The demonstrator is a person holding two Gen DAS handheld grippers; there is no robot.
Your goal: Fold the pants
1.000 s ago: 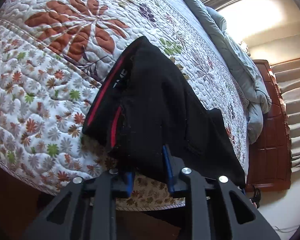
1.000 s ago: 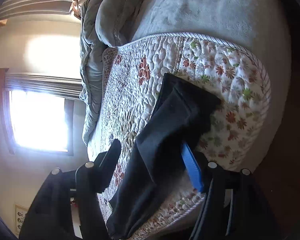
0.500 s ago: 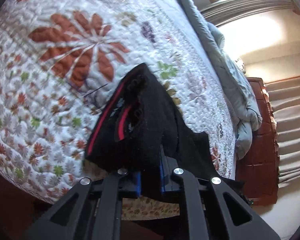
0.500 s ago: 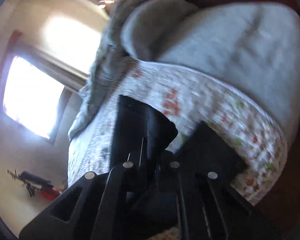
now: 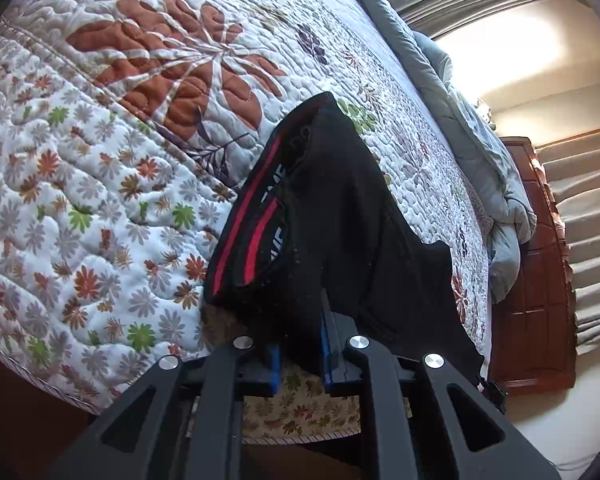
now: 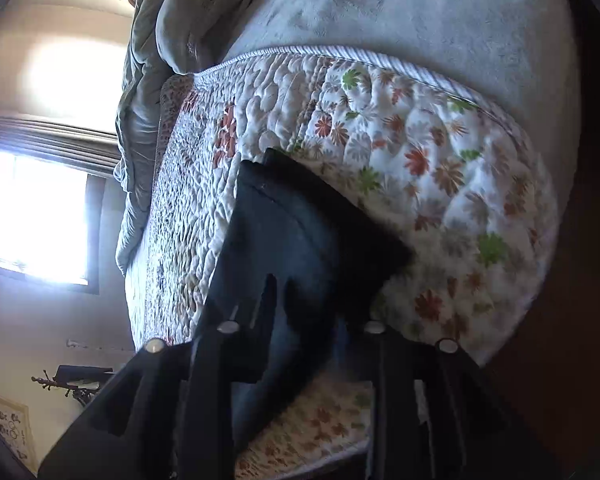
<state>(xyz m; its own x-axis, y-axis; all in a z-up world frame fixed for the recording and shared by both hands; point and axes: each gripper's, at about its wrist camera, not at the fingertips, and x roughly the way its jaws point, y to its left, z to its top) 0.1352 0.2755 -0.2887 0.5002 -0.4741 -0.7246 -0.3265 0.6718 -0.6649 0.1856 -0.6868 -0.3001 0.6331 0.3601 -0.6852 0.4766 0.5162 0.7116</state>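
Both wrist views close, angled down; share pants [image 5: 332, 216], quilt [image 6: 440, 168]

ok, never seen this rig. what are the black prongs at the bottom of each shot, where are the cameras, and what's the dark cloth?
No robot arm here: a person carries one handheld two-finger gripper in each hand. Each gripper has a fisheye camera looking forward along its fingers, so the black prongs at the bottom are the gripper itself.

One picture is from the left gripper, the other from the right gripper. Both look down at a bed covered by a floral quilt, with a grey blanket bunched further along.

The dark cloth is a pair of black pants with a red-striped waistband, lying near the quilt's edge. The left gripper is shut on a fold of them between its blue pads. The right gripper's jaws are opening, with pants fabric between them; that view is blurred, so whether they grip is unclear.
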